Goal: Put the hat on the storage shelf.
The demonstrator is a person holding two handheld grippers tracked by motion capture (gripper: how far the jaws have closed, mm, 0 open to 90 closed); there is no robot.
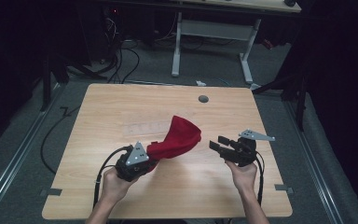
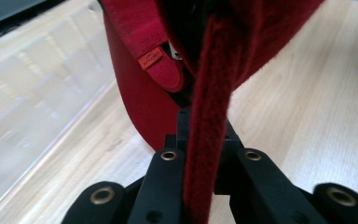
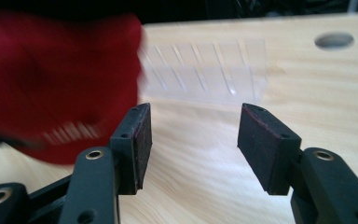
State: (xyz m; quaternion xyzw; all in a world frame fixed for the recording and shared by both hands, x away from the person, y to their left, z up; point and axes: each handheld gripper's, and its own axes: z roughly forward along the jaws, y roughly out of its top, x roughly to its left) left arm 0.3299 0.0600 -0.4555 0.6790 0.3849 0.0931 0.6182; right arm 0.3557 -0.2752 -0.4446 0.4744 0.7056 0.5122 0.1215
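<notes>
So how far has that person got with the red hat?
Done so far: the left gripper is clamped on the edge of the red hat and holds it lifted off the table. In hand: the right gripper waits beside it, jaws open and empty. Where the hat ends up can't be told.

1 small orange tag [image 2: 151,58], upper middle-left of the left gripper view, sewn at the edge of a red cloth [image 2: 135,98] fold. It carries tiny lettering, too small and blurred to read. White stripes on the cloth [image 3: 70,130], lower left of the right gripper view: motion-blurred, unreadable. No other text found.
</notes>
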